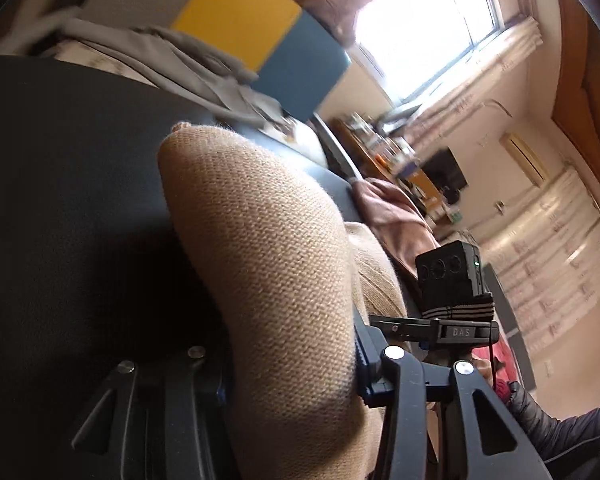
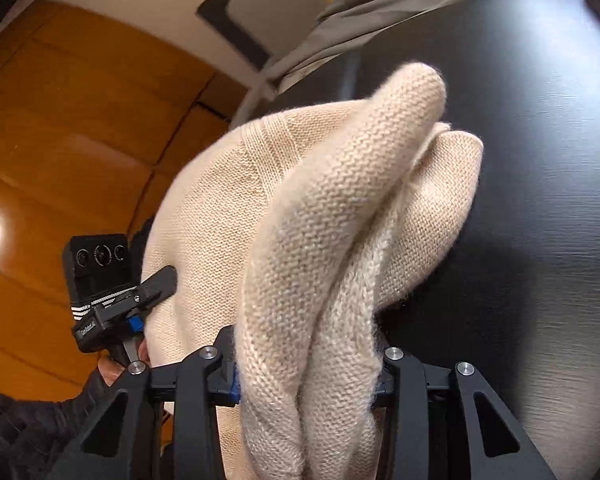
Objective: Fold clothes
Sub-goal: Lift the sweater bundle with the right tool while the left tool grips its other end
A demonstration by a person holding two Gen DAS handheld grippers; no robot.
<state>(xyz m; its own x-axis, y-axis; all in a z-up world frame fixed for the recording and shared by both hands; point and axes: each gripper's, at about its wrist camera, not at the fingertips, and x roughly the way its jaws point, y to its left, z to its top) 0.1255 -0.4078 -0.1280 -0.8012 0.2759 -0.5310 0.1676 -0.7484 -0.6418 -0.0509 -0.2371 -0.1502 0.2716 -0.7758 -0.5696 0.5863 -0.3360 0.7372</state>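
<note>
1. A cream knitted sweater (image 2: pixel 340 208) is seen bunched in thick folds above the black surface (image 2: pixel 540 160); the same knit (image 1: pixel 268 260) fills the middle of the left wrist view.
2. The right tool (image 2: pixel 306 376) is pinched on a thick bundle of the sweater, which is pressed between its two fingers.
3. The left tool (image 1: pixel 292 372) is closed on a rounded fold of the sweater, with the cloth held tight between its fingers.
4. A grey garment (image 2: pixel 364 12) is seen lying crumpled at the far edge of the surface.
5. A brownish cloth (image 1: pixel 396 216) is seen beyond the edge of the surface.
6. In the right wrist view, the other tool's camera block (image 2: pixel 96 264) is seen beside the sweater, carried by a hand (image 2: pixel 114 368) in a dark sleeve.
</note>
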